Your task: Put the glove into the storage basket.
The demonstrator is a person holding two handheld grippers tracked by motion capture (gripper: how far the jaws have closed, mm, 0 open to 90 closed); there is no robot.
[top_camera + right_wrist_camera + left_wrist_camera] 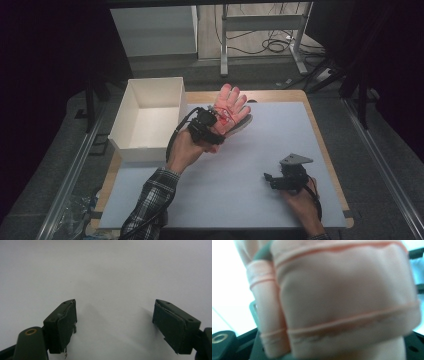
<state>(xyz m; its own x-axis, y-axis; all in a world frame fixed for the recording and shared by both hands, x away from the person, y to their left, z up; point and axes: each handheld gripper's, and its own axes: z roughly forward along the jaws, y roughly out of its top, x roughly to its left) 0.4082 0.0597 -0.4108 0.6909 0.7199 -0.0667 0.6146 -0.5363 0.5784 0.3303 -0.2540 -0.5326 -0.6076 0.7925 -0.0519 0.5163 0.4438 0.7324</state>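
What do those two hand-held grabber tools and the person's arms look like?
Both are black. The right gripper has two blocky jaws with flat pads, a brass-ringed hole and a grey three-cornered plate on top. The left gripper trails a black cable. The left arm wears a plaid sleeve.

No legible text, label, brand, number or sign is present. The pink fabric glove (229,107) carries red marks too small and blurred to read. The white rectangular box (147,120) and pale worktop (280,150) surfaces are unmarked.
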